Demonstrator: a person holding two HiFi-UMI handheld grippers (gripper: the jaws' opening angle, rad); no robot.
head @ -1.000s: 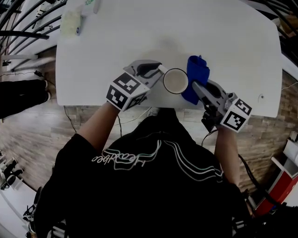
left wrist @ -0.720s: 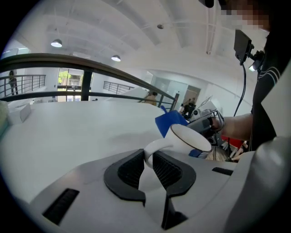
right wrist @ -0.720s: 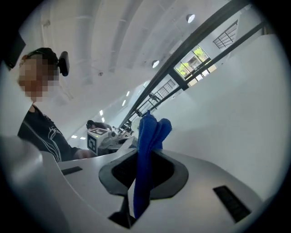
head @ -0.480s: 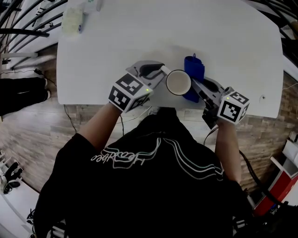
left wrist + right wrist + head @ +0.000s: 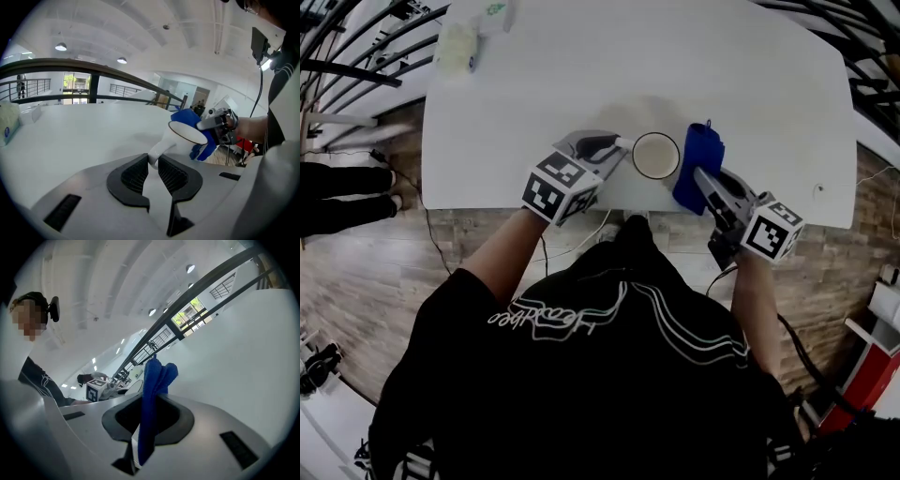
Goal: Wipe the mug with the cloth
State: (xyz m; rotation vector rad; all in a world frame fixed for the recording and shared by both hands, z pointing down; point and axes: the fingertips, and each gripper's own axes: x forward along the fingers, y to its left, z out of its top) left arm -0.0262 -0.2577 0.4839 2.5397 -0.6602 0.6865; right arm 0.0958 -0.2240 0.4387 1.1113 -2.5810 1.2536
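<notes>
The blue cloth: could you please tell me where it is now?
Head view: the blue cloth is clamped in the right gripper, just right of the white mug.

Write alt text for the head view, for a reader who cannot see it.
Seen from above, a person stands at a white table with a gripper in each hand. The left gripper, its jaws opening, has the handle of a white mug between them. The right gripper holds a blue cloth close beside the mug, opposite the handle.
</notes>
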